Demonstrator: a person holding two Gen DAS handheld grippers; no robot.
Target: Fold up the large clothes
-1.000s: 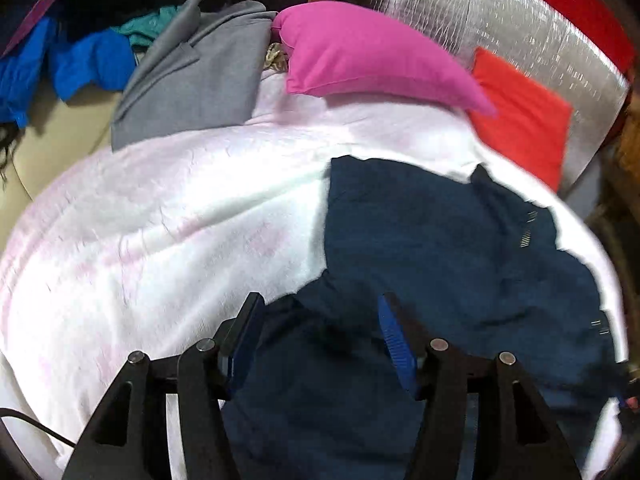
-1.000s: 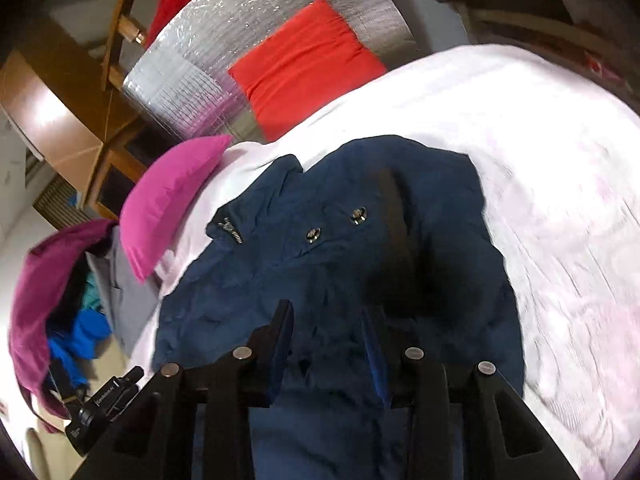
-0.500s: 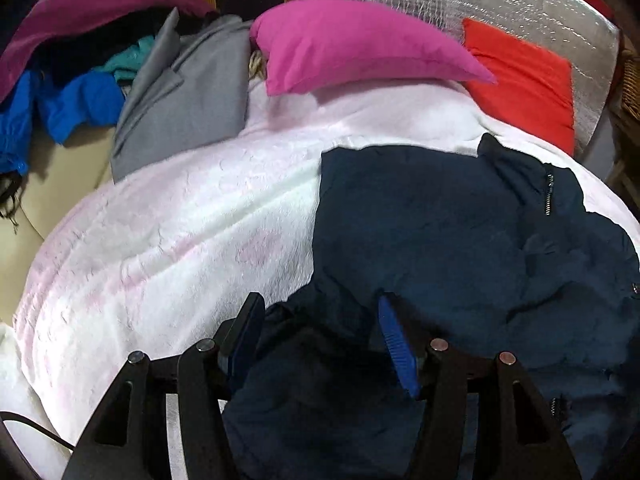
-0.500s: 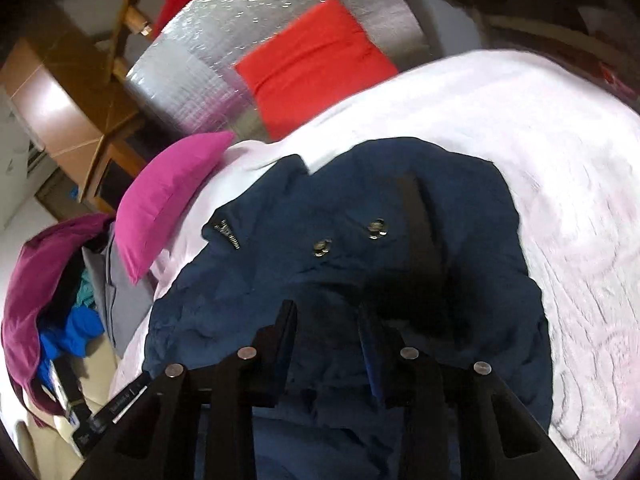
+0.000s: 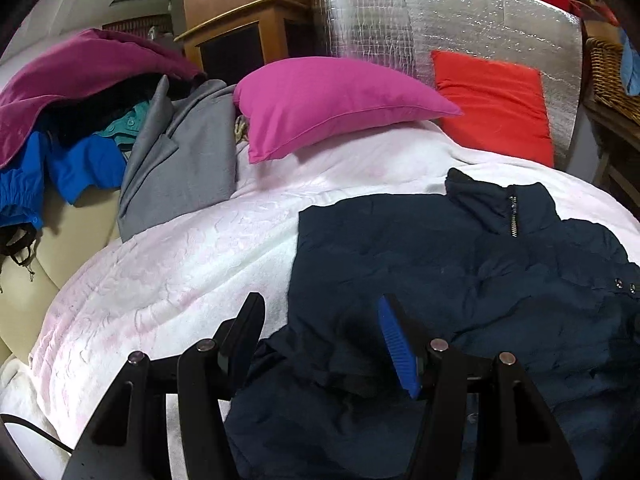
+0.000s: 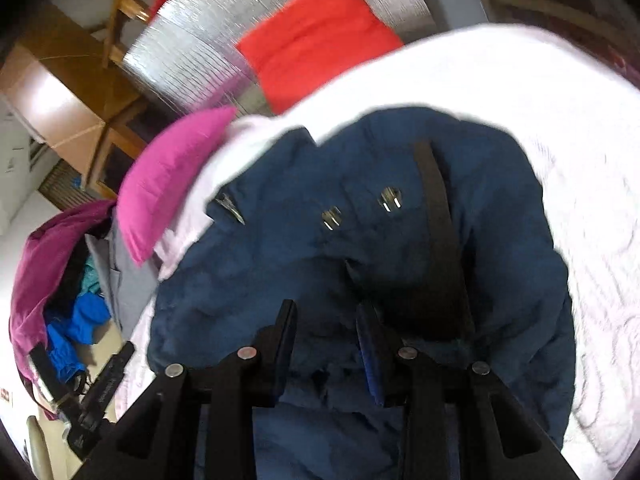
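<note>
Since a second ago we see more of the navy jacket (image 5: 460, 264), spread on the white blanket (image 5: 168, 280). Our left gripper (image 5: 320, 340) hangs parted over its edge; our right gripper (image 6: 326, 334), narrower, also grips nothing.

Left hand-held gripper (image 5: 320, 334) jaws spread wide; right hand-held gripper (image 6: 326, 330) jaws narrower, parted

Two wrist views, low over the bed

The left view is aimed across the navy jacket (image 5: 460, 264) toward the pink pillow (image 5: 332, 104) and red cushion (image 5: 492, 108) — seen level; the right view is tilted, set close above the same jacket (image 6: 320, 256). Pillow, cushion and white blanket (image 5: 180, 280) are shared.
</note>
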